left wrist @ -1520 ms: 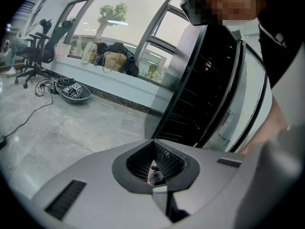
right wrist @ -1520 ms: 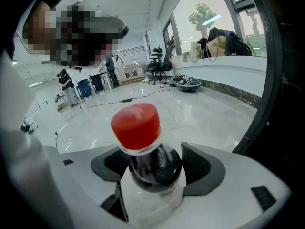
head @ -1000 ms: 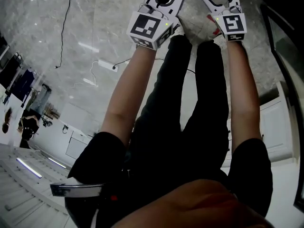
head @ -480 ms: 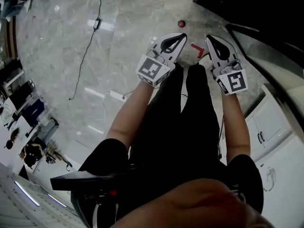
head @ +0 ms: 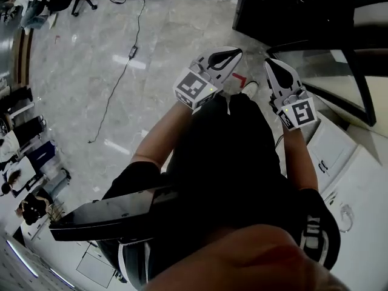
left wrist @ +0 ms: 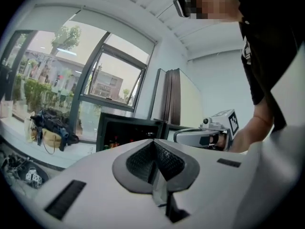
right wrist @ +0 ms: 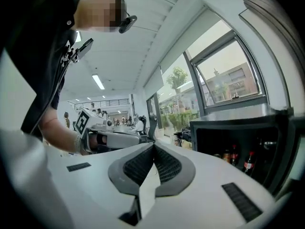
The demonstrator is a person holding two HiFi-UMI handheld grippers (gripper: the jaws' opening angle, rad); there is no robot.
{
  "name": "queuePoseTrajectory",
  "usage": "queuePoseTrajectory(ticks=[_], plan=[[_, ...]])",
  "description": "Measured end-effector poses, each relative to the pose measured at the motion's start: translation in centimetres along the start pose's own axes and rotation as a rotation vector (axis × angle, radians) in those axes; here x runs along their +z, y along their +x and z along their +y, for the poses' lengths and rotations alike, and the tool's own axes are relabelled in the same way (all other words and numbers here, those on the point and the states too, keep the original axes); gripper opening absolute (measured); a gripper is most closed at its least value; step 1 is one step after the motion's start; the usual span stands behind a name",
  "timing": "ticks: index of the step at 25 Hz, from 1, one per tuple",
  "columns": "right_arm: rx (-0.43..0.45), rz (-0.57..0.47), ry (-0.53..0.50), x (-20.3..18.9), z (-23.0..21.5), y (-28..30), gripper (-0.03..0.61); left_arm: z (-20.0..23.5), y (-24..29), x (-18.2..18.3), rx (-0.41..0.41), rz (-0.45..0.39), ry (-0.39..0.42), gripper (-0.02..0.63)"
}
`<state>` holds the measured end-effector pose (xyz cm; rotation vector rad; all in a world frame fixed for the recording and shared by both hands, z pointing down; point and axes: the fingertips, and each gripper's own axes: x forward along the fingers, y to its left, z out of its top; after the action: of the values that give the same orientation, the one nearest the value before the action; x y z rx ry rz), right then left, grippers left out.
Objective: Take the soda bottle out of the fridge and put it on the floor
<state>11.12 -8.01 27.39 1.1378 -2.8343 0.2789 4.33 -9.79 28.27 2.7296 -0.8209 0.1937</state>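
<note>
A black cable (head: pixel 131 51) lies across the grey marble floor (head: pixel 73 102), where the fridge (head: pixel 285 11) stands.

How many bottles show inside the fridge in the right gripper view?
3: left bottle, middle bottle right beside it, right bottle standing apart; more may be hidden.

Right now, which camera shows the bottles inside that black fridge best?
The right gripper view: red-capped bottles stand clearly in the open fridge, near the frame's right. The left gripper view shows the fridge farther off, its bottles mere small specks. The head view looks down on the dark fridge and shows no bottles.
</note>
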Motion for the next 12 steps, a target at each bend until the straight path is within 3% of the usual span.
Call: queuePoseTrajectory(ticks=[3,8,12], plan=[[0.007,-0.032,-0.042,3.1,0.9,-0.9,0.012,-1.6,-0.6,2.9,-0.004,-0.006,0.046,0.000],[0.000,-0.064,-0.060,7.4,2.6,-3.1,0.012,-5.2,-1.7,6.0,-0.075,-0.105,0.087,0.002],[0.014,-0.090,-0.102,9.0,2.9,-2.5,0.012,-5.2,-1.8,7.1,-0.087,-0.106,0.113,0.000]])
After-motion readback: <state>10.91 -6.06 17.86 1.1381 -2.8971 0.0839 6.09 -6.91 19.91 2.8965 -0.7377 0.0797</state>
